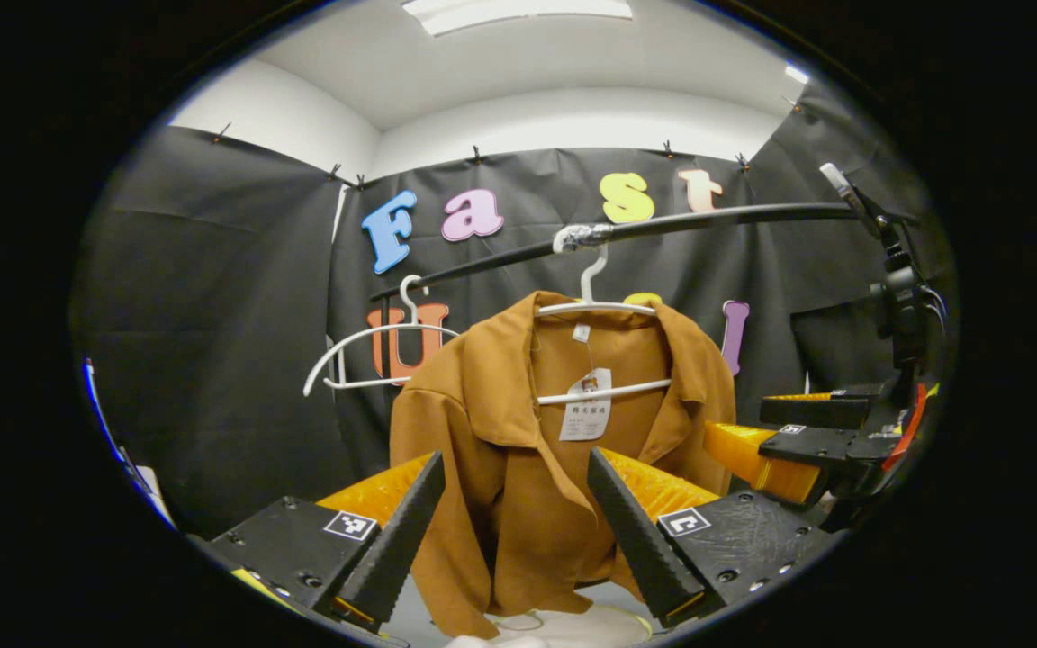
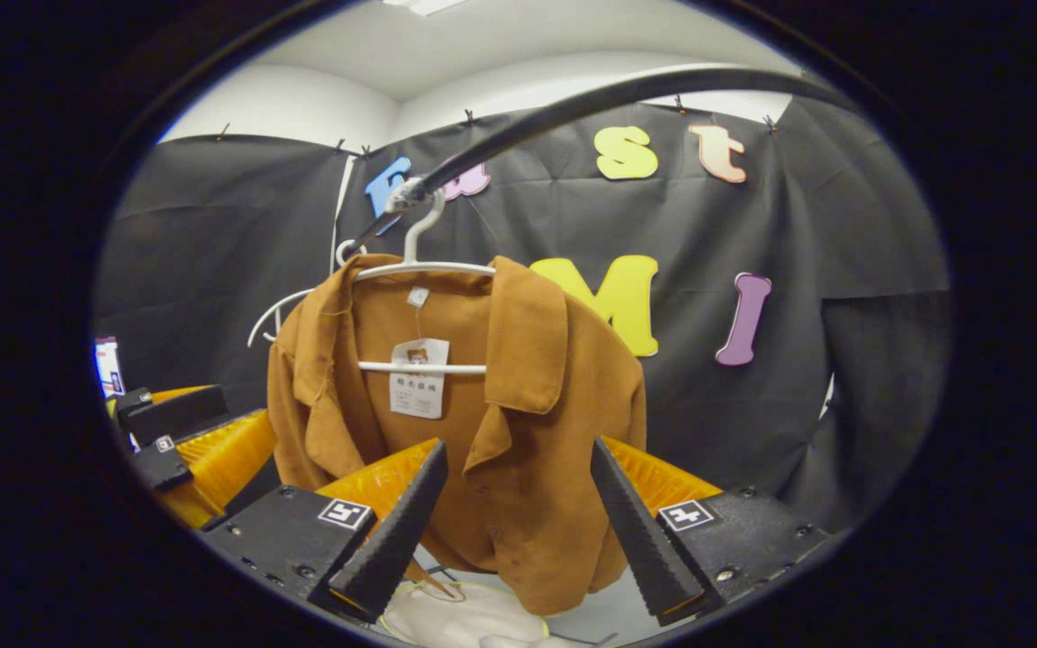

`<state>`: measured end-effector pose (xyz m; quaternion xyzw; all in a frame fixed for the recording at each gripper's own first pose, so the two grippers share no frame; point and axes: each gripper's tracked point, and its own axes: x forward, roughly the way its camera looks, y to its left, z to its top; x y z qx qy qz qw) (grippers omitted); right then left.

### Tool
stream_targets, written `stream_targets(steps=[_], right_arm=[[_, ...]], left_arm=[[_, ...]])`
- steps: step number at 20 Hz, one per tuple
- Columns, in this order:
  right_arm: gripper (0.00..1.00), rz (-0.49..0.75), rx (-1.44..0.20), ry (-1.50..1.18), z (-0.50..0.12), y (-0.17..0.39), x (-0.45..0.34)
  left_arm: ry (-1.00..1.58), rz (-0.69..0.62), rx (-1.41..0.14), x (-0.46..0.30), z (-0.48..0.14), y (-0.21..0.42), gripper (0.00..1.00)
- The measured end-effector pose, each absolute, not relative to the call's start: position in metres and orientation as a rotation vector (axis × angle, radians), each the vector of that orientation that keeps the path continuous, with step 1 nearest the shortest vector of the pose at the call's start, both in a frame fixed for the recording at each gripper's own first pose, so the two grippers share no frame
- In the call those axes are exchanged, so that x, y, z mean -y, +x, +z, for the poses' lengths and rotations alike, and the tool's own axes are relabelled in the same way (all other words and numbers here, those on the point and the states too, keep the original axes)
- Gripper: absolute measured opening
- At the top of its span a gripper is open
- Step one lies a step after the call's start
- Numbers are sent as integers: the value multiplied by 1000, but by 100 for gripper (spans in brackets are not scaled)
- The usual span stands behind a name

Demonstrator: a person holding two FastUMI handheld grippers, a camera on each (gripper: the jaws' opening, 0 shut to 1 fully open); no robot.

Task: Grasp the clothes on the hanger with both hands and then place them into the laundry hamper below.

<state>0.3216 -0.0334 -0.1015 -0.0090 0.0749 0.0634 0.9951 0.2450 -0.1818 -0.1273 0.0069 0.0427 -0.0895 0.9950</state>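
On a white hanger (image 1: 604,346) under the black rail (image 1: 707,220) hangs the brown jacket (image 1: 518,468) — soft, light, apt to slide off. Left claw (image 1: 514,531) and right claw (image 2: 514,531) stand spread, short of it; pinch each shoulder.

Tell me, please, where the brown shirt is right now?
The shirt hangs on a white hanger from the black rail, centred ahead of both open grippers, beside an empty hanger in the left gripper view.
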Motion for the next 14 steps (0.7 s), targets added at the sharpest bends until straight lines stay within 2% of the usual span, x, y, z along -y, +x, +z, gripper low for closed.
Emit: stream_targets(steps=[5,10,14], right_arm=[[100,168,-180,-3,-106,366,23],[100,140,-200,7,-117,398,24],[100,127,-211,22,-125,421,25]], left_arm=[[-26,-171,-99,202,-140,291,98],[-12,-64,-127,193,-154,324,96],[2,-27,-155,189,-167,337,98]])
